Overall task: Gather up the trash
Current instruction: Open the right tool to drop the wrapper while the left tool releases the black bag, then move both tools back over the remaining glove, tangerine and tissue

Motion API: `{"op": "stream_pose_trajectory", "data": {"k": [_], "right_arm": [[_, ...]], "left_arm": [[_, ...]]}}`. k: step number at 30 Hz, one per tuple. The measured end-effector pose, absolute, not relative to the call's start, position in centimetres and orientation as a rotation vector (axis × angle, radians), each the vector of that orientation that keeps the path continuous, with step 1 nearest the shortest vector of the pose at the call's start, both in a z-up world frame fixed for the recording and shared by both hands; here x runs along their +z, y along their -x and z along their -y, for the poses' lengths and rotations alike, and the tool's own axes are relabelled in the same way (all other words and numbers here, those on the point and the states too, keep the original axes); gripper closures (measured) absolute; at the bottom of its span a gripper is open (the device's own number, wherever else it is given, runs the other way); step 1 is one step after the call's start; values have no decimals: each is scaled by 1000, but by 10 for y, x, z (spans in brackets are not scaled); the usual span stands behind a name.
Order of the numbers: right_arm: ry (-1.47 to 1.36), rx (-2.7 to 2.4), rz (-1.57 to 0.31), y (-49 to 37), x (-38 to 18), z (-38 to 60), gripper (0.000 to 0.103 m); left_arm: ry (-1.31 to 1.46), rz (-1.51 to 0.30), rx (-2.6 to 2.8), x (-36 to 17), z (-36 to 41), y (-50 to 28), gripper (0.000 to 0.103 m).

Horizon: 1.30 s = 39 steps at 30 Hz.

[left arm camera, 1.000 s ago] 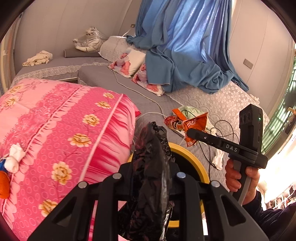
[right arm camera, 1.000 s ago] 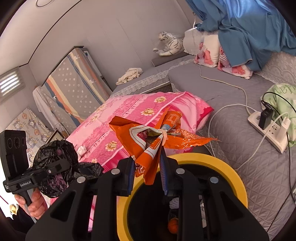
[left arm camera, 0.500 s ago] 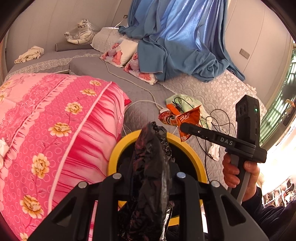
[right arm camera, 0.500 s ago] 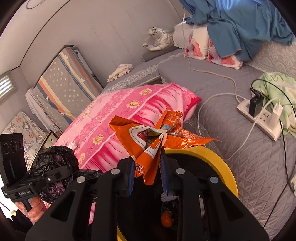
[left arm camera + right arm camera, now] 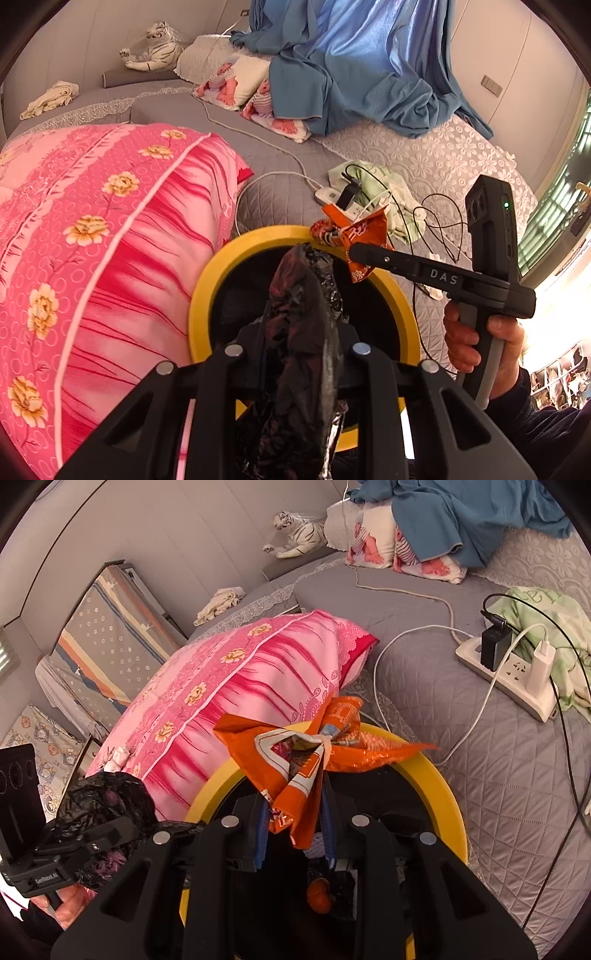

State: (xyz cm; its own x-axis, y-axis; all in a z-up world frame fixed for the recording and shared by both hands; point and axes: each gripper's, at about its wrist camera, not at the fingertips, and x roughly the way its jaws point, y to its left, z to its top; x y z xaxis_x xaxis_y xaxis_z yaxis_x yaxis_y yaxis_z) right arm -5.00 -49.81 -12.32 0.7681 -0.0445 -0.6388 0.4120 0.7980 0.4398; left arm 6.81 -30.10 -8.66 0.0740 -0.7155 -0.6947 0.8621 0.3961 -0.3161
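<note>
Both hand-held grippers have sunk toward the round yellow-rimmed black bin (image 5: 207,280), which now looms larger. The left hand-held gripper (image 5: 295,354) is clamped on one crumpled black plastic bag (image 5: 303,317); the right hand-held gripper (image 5: 295,823), lettered "DAS", pinches one crinkled orange snack wrapper (image 5: 295,771) above the rim.

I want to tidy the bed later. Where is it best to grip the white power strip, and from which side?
Probably across the bare near end of the power strip, coming from above: it lies flat on the grey bedspread, and chargers fill its far end.
</note>
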Motion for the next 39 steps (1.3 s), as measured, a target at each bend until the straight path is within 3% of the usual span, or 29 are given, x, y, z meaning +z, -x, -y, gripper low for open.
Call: {"op": "stream_pose_trajectory", "data": {"k": [11, 14, 16, 18, 23, 37, 39], "right_arm": [[-573, -192, -655, 50, -115, 484, 80], [-582, -195, -664, 48, -117, 486, 75], [-607, -204, -665, 48, -119, 490, 73], [-623, -211, -659, 49, -120, 494, 67], [-635, -225, -631, 54, -114, 498, 55], [-511, -124, -617, 1, -81, 459, 45], [-487, -94, -617, -13, -75, 447, 44]], "left_arm": [[-195, -918, -1214, -91, 303, -63, 82], [-193, -913, -1214, -90, 302, -63, 81], [-192, -909, -1213, -89, 301, -63, 74], [-174, -909, -1208, -88, 298, -66, 58], [-133, -904, -1183, -84, 291, -74, 40], [-61, -800, -979, -52, 215, -131, 37], [-52, -774, -935, -44, 198, -141, 33]]}}
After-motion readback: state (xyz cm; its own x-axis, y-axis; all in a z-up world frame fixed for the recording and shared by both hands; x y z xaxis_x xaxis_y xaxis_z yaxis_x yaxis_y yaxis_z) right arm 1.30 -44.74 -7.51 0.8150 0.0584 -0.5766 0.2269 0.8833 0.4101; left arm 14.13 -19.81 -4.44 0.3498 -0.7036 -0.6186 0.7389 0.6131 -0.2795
